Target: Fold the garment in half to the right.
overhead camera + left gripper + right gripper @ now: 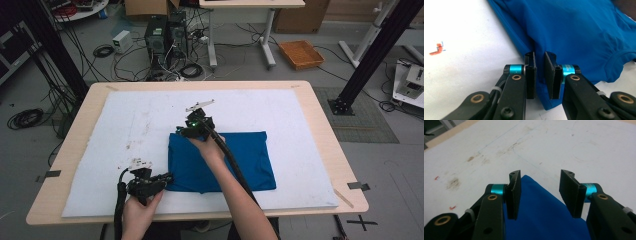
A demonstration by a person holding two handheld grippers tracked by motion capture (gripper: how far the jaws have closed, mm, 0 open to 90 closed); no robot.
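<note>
A folded garment [220,160] in plain, saturated blue is recorded, with no print or pattern seen on it; the same solid blue is noted between the black jaws in both gripper views. The left gripper [539,75] and the right gripper [544,195] are finished in black, each with turquoise metallic collars and brass-coloured pivot rings (a green light is also seen on the right gripper from the high view). The mat [125,125] under the garment is white, marked with brownish smudges and a few small red-orange marks. The table [320,115] edge is pale wood-coloured. An orange-brown basket [301,54] is noted on the grey floor.
</note>
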